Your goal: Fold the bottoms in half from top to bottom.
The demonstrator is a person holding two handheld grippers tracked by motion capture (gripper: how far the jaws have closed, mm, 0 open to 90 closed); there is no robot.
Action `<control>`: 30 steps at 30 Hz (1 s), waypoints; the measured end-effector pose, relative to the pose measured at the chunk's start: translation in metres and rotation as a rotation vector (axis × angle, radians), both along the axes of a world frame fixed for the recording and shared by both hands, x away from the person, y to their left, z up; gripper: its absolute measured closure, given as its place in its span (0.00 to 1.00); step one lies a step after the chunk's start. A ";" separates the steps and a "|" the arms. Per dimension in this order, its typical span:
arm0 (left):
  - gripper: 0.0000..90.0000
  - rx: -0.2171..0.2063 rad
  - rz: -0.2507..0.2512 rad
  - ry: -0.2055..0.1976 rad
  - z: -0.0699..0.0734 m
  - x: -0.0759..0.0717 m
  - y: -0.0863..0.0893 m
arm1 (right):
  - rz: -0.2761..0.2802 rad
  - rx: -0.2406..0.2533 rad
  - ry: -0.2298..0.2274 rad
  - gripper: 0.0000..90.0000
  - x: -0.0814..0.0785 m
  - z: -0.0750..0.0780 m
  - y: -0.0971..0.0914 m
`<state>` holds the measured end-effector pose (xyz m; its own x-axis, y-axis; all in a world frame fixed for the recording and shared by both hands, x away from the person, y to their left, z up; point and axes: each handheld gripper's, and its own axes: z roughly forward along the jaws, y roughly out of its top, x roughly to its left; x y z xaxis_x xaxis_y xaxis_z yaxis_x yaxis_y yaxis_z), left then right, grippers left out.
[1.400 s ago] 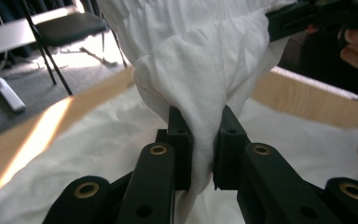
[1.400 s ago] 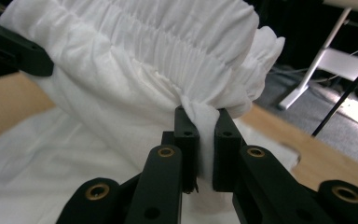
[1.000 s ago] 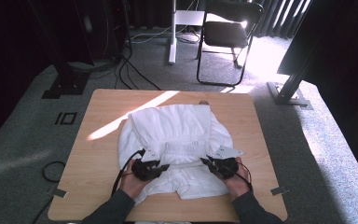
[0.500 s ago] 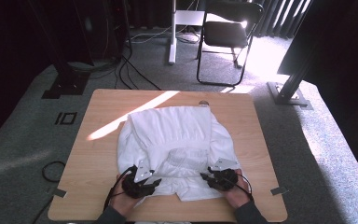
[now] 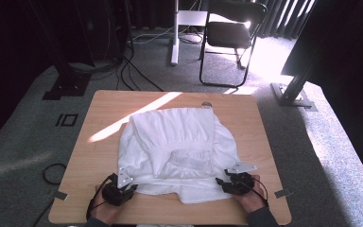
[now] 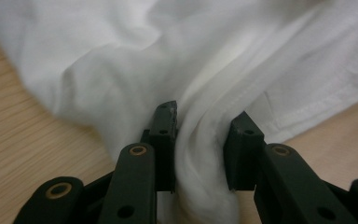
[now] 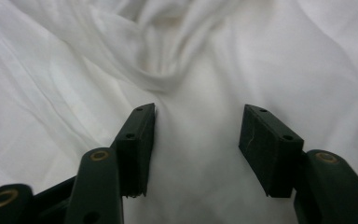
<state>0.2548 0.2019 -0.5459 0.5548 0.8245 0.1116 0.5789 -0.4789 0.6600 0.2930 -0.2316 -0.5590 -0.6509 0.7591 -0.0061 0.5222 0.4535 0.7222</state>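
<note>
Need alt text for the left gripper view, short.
White cloth bunched between the two black fingers of the left gripper, which rise from the bottom edge and are not fully closed. The cloth lies on a wooden table, its stitched hem running off to the right.

I see the garment (image 5: 177, 151) centred on the worktop (image 5: 99, 118). Left tongs (image 5: 131, 187) at its lower-left edge, right tongs (image 5: 221, 182) at lower right. Chair (image 5: 231, 33) on floor, top centre-right.
</note>
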 end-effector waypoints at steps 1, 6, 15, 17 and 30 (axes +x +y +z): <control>0.77 0.000 0.013 -0.001 0.000 0.003 0.002 | -0.003 -0.001 -0.002 0.51 0.001 0.000 -0.004; 0.75 0.088 0.046 -0.049 0.002 0.031 0.007 | -0.030 0.002 0.002 0.55 0.003 0.000 -0.019; 0.66 -0.020 0.137 -0.068 0.000 0.056 0.025 | -0.040 0.009 0.024 0.53 0.005 0.005 -0.007; 0.63 -0.077 0.134 -0.086 0.006 0.052 0.026 | -0.047 0.046 -0.020 0.54 0.008 0.014 -0.003; 0.60 -0.193 -0.002 -0.178 0.070 0.058 -0.024 | -0.091 0.199 -0.040 0.82 0.073 0.050 0.033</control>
<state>0.3126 0.1781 -0.4756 0.5417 0.8392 0.0486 0.4447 -0.3352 0.8306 0.3659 -0.1981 -0.5095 -0.5817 0.8037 0.1254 0.5240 0.2524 0.8135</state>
